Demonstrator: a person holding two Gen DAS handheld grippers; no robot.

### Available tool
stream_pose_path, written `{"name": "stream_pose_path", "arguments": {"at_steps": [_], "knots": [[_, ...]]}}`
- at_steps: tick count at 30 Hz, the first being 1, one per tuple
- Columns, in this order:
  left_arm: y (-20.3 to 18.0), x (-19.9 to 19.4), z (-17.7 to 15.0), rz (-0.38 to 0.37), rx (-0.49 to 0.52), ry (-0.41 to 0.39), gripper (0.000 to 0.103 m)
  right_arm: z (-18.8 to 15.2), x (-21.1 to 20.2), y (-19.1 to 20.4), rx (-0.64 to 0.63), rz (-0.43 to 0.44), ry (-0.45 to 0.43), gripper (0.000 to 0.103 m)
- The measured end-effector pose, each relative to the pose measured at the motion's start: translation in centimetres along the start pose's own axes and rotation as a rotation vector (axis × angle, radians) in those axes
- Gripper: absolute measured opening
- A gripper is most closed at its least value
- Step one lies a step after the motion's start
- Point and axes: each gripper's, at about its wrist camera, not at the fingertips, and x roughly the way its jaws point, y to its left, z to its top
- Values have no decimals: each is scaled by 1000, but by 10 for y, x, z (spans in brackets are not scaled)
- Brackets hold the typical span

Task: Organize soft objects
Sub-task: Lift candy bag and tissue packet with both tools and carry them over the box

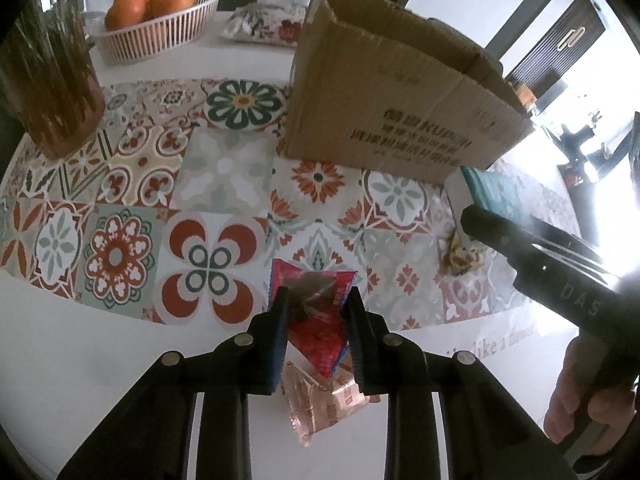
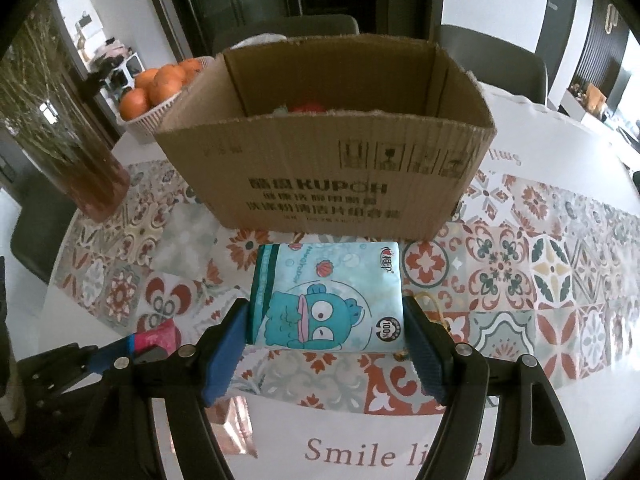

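My left gripper is shut on a red snack packet and holds it above the table's front edge. A copper-pink packet lies below it on the white cloth. My right gripper is shut on a blue cartoon tissue pack, held just in front of the open cardboard box. The box also shows in the left wrist view, with the tissue pack at its right. Something red lies inside the box. The left gripper shows at the lower left of the right wrist view.
A basket of oranges and a floral tissue cover stand behind the box. A glass vase with twigs stands at the left. A small yellowish wad lies on the patterned mat. Chairs stand beyond the table.
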Motion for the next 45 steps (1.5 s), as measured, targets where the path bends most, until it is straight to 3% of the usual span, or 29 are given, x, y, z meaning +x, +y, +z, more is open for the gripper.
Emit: {"name": "stream_pose_path", "arguments": {"at_steps": [26, 45], "knots": [[-35, -76, 39, -43, 69, -222, 20, 34, -82, -4, 23, 51, -208, 75], [-68, -109, 82, -52, 143, -341, 19, 70, -105, -20, 37, 61, -286, 75]]}}
